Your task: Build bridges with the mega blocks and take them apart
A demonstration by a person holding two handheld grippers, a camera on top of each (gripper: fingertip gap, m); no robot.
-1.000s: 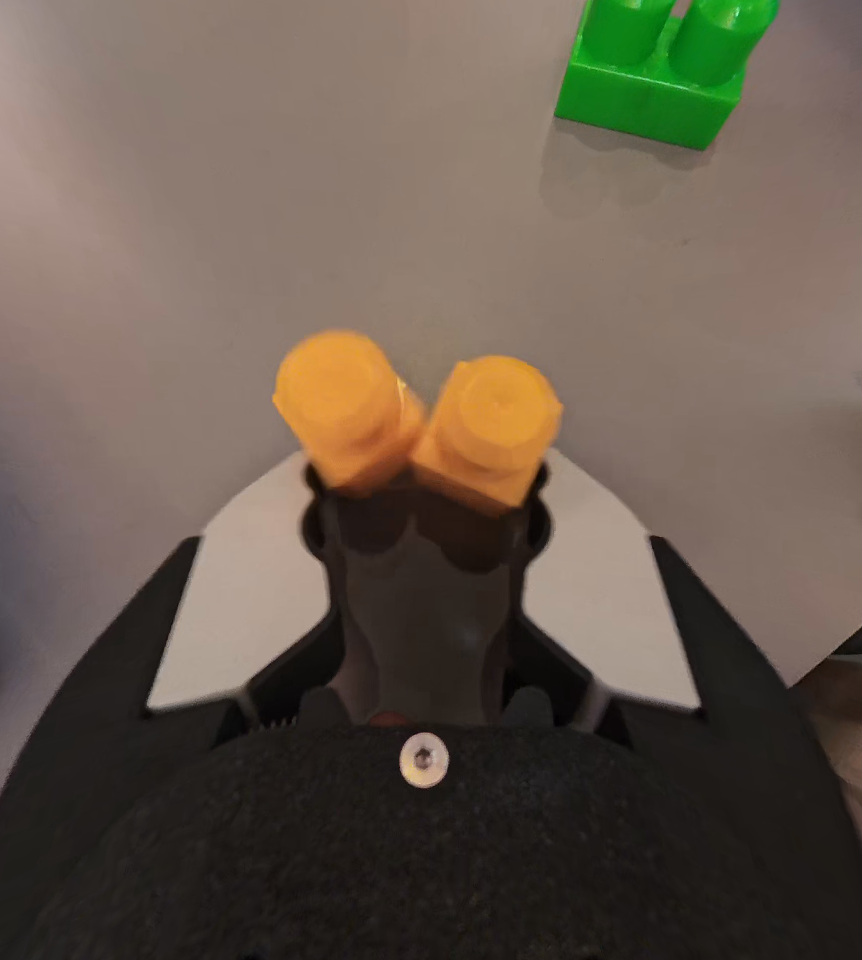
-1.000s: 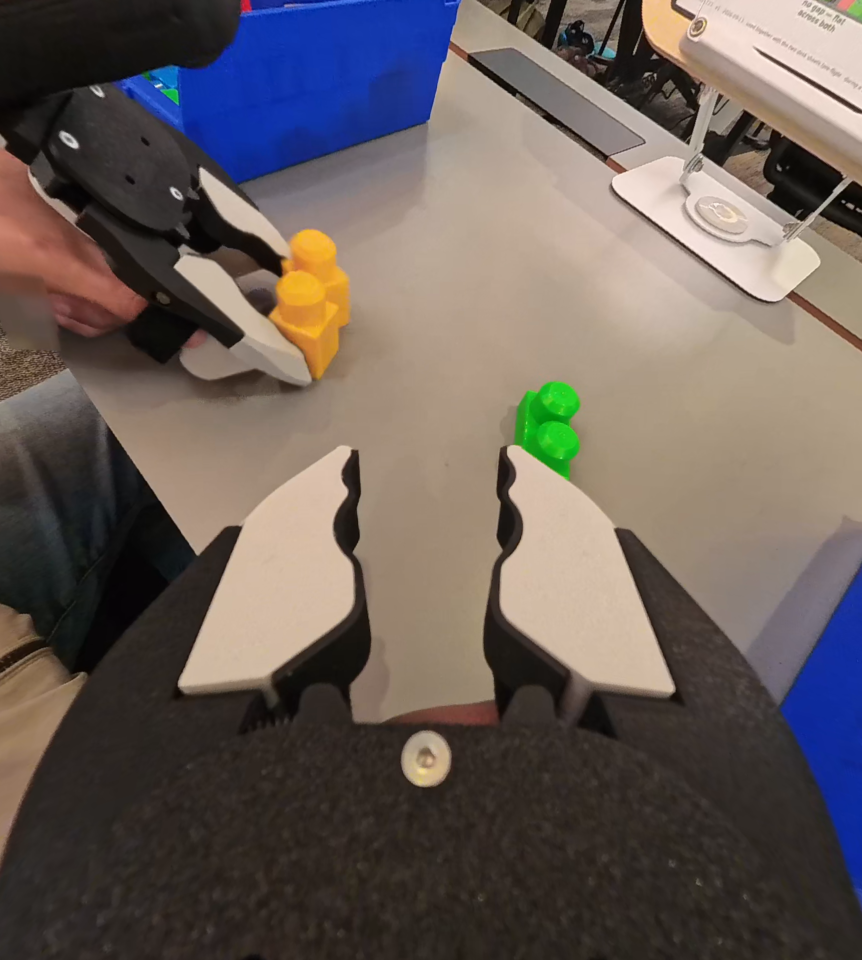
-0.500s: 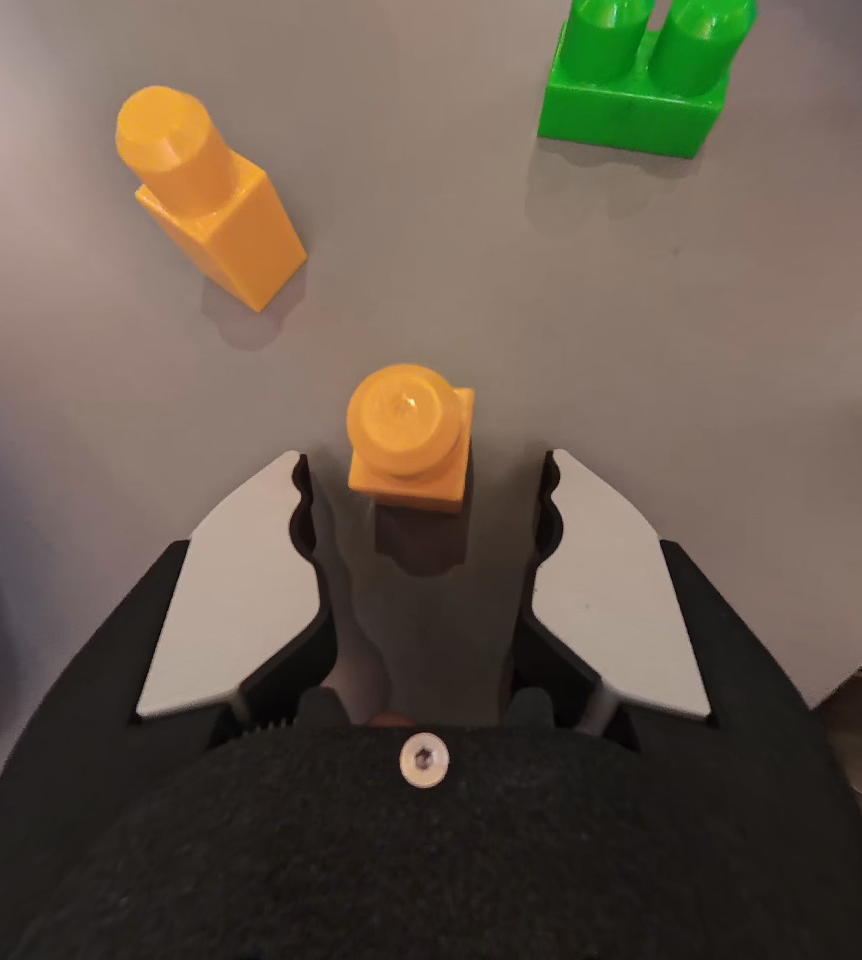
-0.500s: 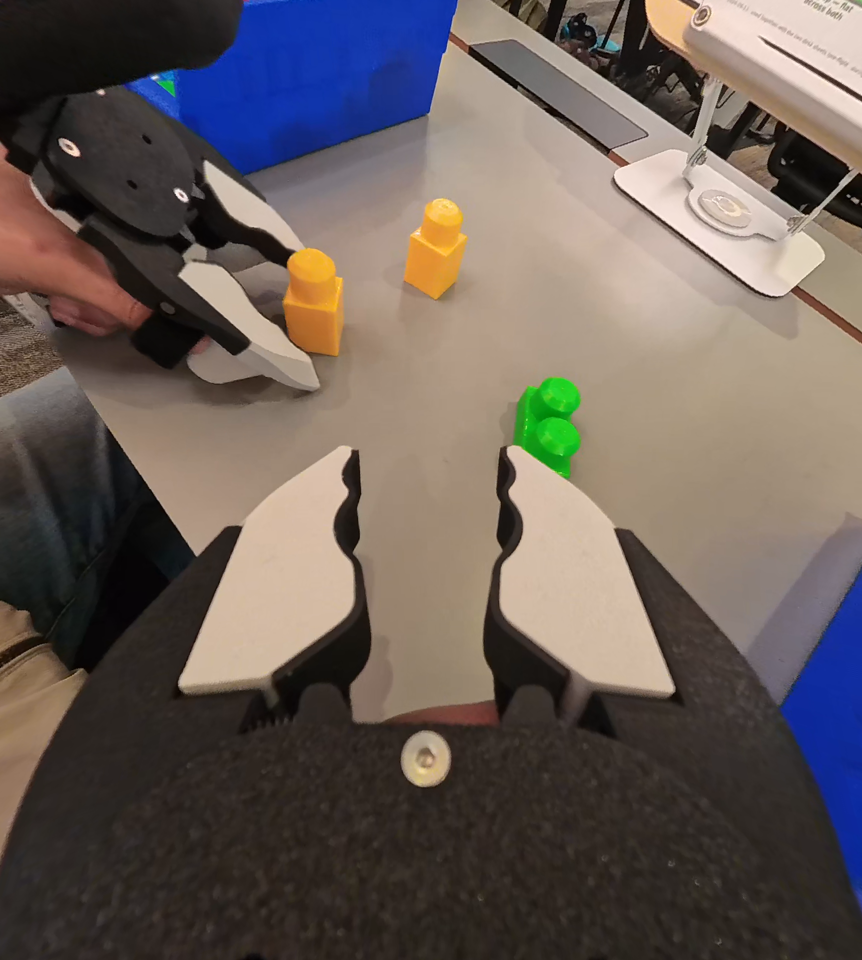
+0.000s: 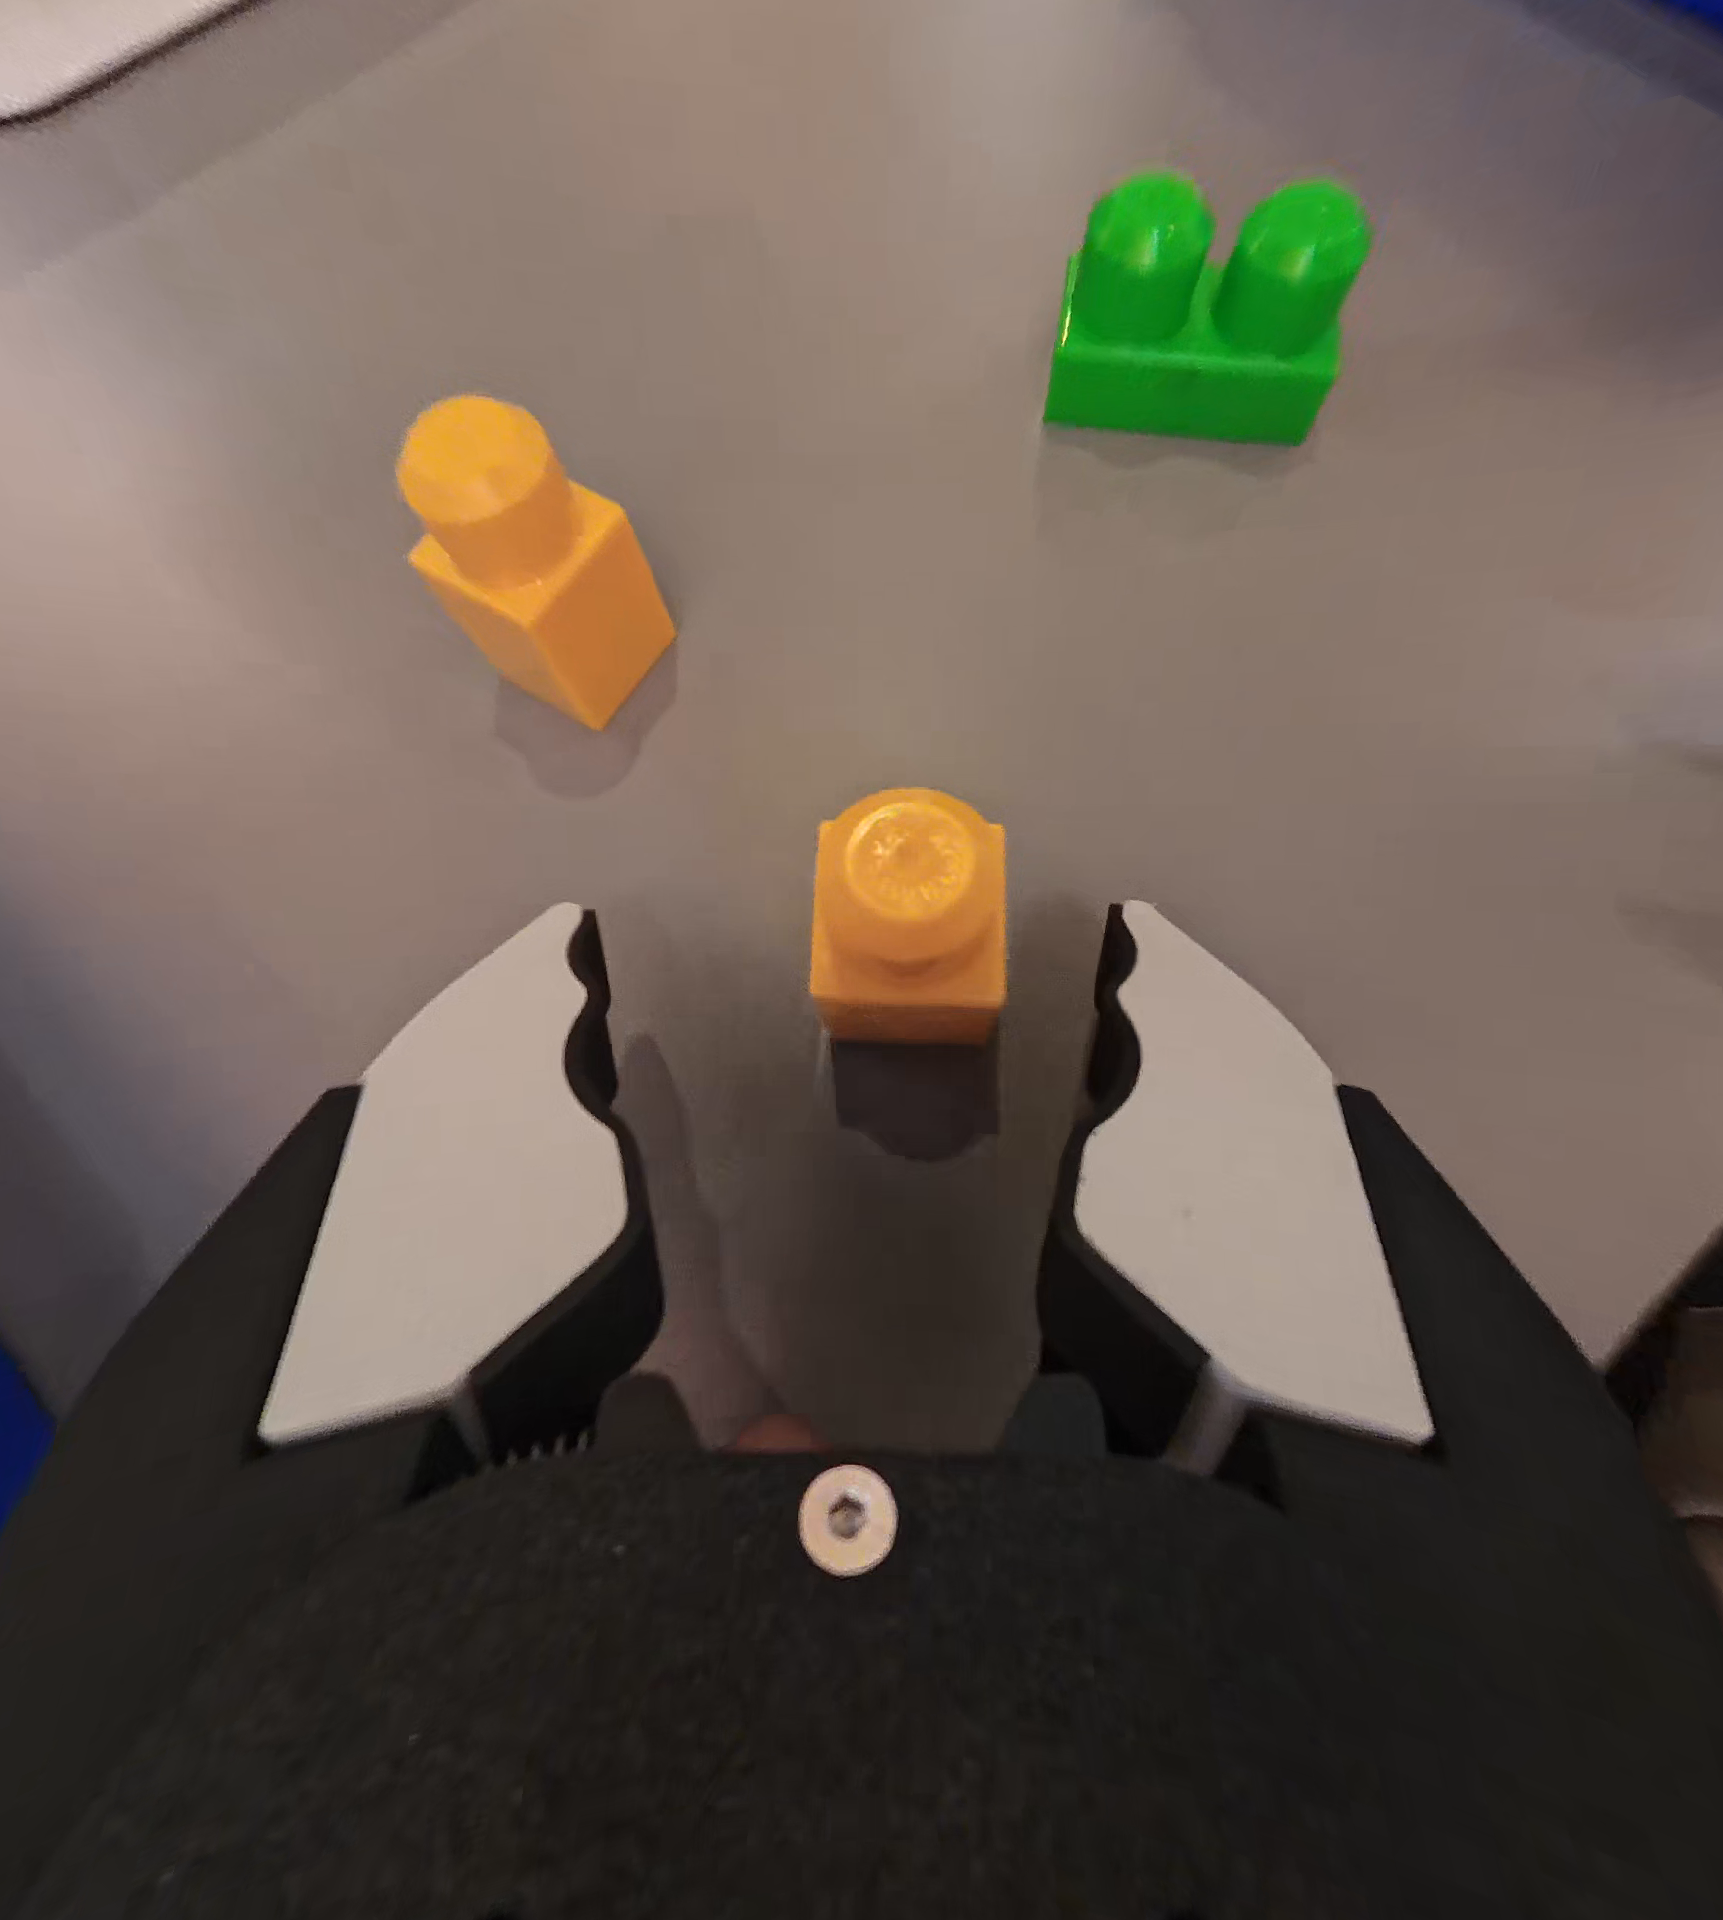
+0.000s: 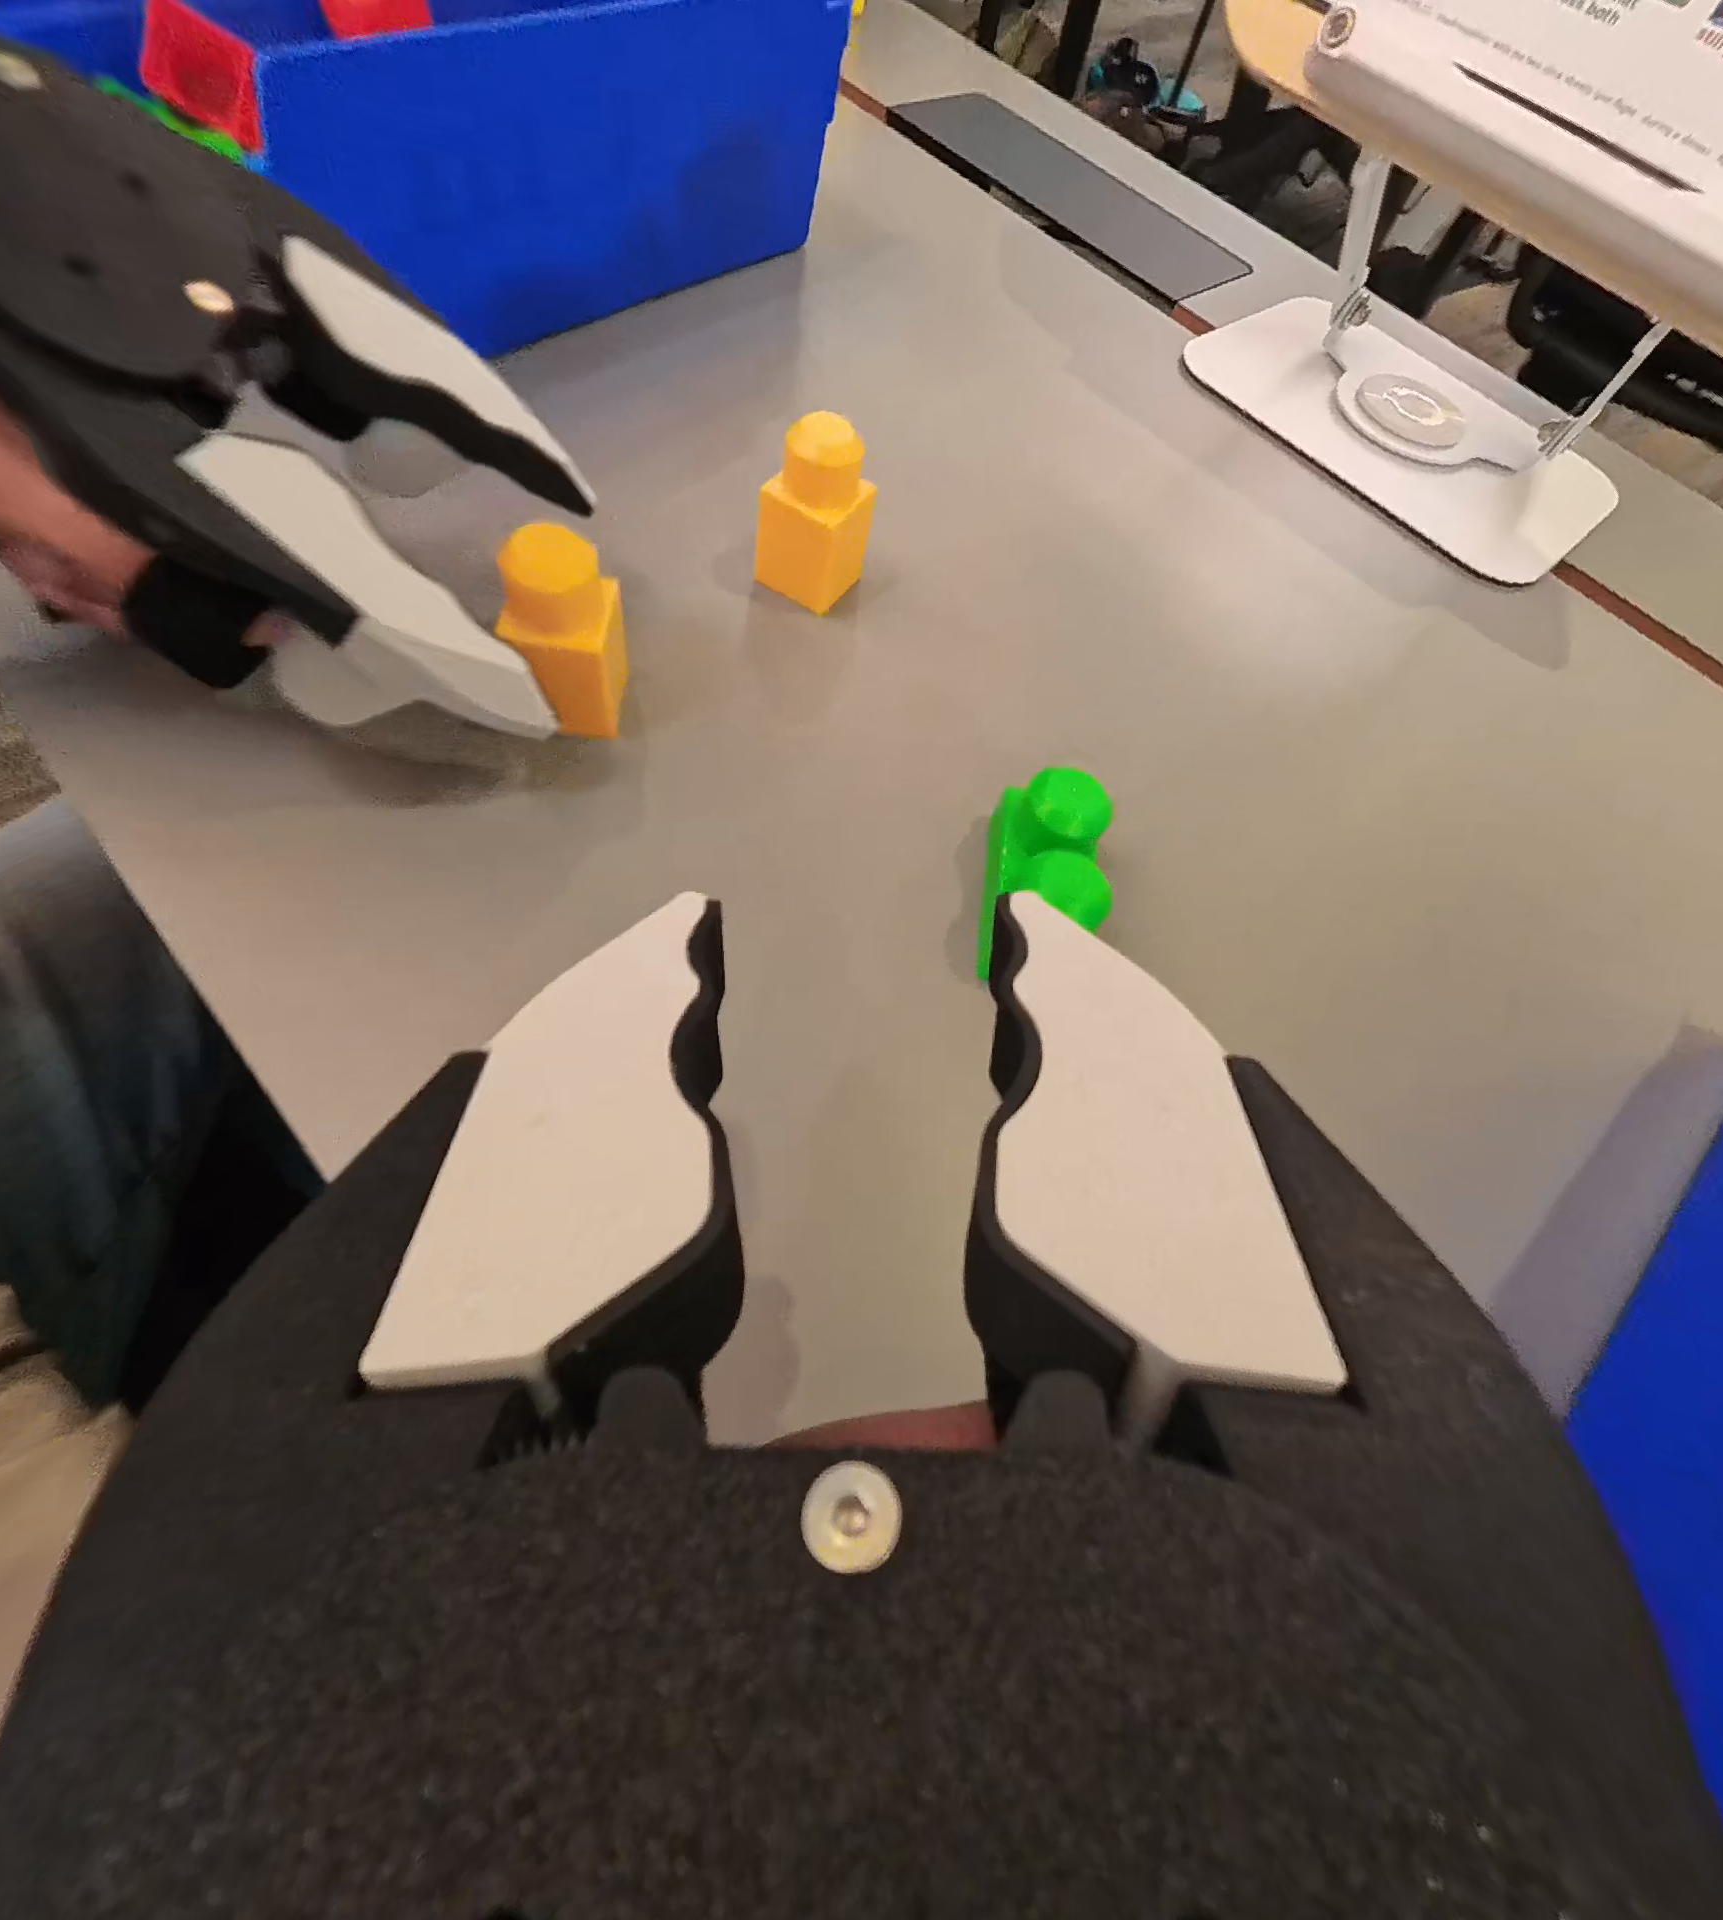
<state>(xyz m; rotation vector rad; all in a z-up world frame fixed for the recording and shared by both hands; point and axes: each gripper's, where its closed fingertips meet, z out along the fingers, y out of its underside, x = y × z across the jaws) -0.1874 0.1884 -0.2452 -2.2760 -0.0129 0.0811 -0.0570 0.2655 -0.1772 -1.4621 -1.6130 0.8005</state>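
Mega blocks stand apart on the worktop, the bridge unbuilt.
Your right hand-held gripper, fingers apart and empty, is nearest the green block, whose long axis runs away from you just right of its tip; left hand-held gripper gapes empty behind an orange block.

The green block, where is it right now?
The green block lies on the grey table, just beyond the right gripper's right fingertip in the right wrist view, apart from both orange blocks.
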